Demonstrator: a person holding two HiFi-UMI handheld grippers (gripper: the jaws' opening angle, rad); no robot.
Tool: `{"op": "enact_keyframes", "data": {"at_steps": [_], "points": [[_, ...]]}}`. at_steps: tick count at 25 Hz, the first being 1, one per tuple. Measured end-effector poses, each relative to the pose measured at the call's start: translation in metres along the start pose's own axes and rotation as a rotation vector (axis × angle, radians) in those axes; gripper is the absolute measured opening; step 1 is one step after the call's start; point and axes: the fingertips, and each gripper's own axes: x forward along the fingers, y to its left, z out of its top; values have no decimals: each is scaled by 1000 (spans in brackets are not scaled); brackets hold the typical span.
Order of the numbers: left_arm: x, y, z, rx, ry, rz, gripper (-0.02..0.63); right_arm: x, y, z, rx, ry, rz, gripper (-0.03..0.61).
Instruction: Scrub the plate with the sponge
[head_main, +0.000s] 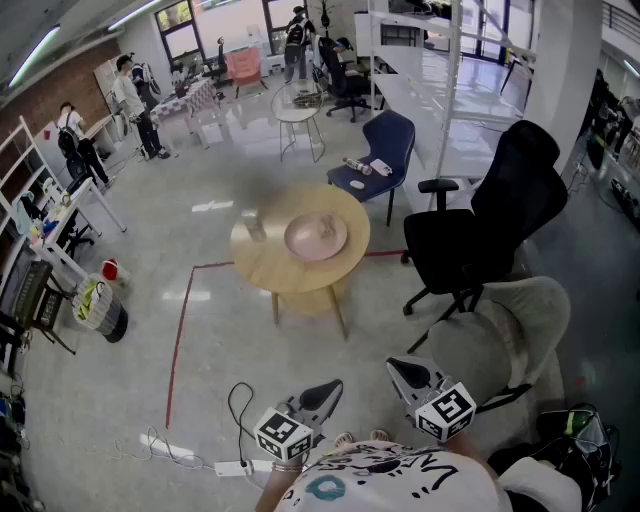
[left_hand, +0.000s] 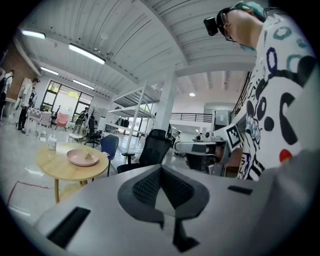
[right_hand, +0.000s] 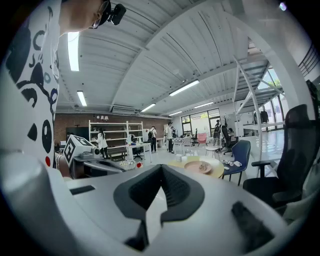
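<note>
A pink plate (head_main: 312, 240) lies on a round wooden table (head_main: 270, 265) in the middle of the room, well ahead of me. A small tan piece (head_main: 328, 230), which may be the sponge, rests on the plate. Both grippers hang close to my body, far from the table. The left gripper (head_main: 330, 388) and right gripper (head_main: 398, 368) point toward the table, both shut and empty. In the left gripper view the plate (left_hand: 81, 158) is at the far left, beyond the shut jaws (left_hand: 160, 171). In the right gripper view the plate (right_hand: 198, 167) lies past the jaws (right_hand: 161, 168).
A clear cup (head_main: 253, 227) stands on the table's left side. A black office chair (head_main: 490, 225), a blue chair (head_main: 388, 148) and a beige armchair (head_main: 505, 335) stand to the right. A power strip with cable (head_main: 190, 455) lies on the floor near my feet. People stand far back left.
</note>
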Motion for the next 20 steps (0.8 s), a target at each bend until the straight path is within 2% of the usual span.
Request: {"op": "enact_keyframes", "data": {"at_steps": [6, 11, 20], "points": [[-26, -12, -5, -1, 13, -30, 15, 5, 25, -1, 13, 5, -4, 26], [-46, -2, -1, 15, 3, -28, 15, 18, 40, 9, -8, -28, -21, 26], [-83, 27, 18, 52, -20, 54, 15, 19, 57, 17, -14, -43, -43, 26]]}}
